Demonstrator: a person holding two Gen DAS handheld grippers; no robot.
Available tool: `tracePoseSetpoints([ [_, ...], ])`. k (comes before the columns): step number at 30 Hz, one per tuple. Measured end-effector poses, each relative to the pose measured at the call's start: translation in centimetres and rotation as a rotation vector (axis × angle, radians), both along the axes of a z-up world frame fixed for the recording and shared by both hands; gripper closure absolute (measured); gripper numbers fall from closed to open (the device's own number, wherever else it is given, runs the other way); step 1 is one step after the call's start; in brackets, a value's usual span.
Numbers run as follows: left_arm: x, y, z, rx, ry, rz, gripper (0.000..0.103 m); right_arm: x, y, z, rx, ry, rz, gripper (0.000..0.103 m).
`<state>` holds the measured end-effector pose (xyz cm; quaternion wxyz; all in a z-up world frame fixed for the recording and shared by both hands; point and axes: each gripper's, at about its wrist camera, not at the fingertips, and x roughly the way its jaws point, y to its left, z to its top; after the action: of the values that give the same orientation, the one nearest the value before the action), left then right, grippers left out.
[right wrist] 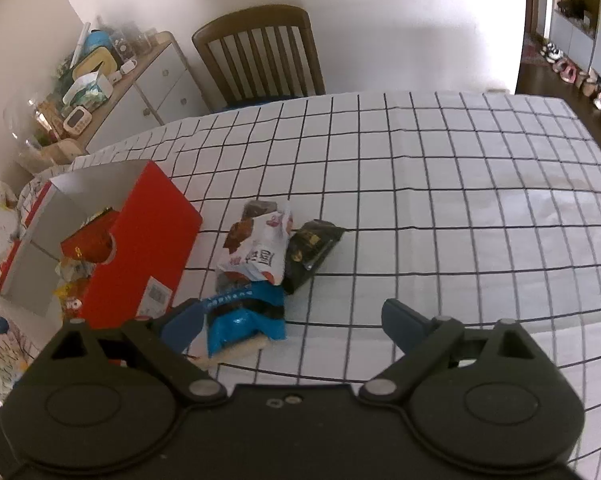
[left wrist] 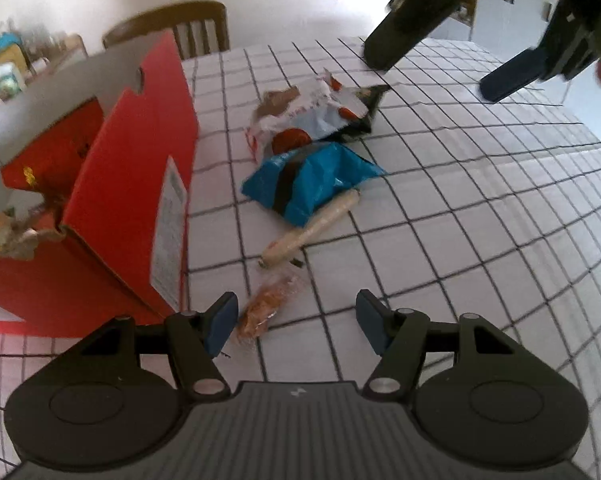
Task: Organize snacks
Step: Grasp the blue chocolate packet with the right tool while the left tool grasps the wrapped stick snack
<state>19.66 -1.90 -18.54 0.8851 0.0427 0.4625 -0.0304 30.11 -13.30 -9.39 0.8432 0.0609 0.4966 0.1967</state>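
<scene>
Table (right wrist: 440, 184): covered with a white cloth ruled in a black grid. Red cardboard box (left wrist: 140, 184), open at the top, stands at the table's left side; red and yellow packets lie inside it. Snack pile, just right of the box: white-and-red packet (right wrist: 260, 248) on top; black packet (right wrist: 312, 248) touching its right edge; blue packet (left wrist: 304, 184) nearer the cameras, partly under the white one; pale sausage-shaped stick (left wrist: 312, 228) poking out from beneath the blue packet. Small clear-wrapped brown snack (left wrist: 268, 304) lies apart from the pile, nearest the left gripper (left wrist: 296, 320), whose blue-padded jaws stand spread with the snack beside the left finger and not pressed. Right gripper (right wrist: 288, 320): jaws spread wide, nothing pinched, the blue packet lying between the fingers. Wooden chair (right wrist: 260, 56) stands at the table's far edge.
</scene>
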Motion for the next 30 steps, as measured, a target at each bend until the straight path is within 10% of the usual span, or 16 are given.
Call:
tracePoseSetpoints([
  [8,-1.5,-1.1,0.1,-0.032,0.046,-0.097,0.040,0.8,2.6,-2.9,-0.012,0.076,-0.013,0.018],
  [22,-2.2,-0.3,0.8,-0.049,0.025,-0.096,0.083,2.6,8.7,-6.2,-0.142,0.080,0.110,0.008],
  [30,-1.5,1.1,1.0,-0.142,0.061,-0.058,0.088,2.1,10.0,-7.1,-0.198,0.081,0.143,0.032],
])
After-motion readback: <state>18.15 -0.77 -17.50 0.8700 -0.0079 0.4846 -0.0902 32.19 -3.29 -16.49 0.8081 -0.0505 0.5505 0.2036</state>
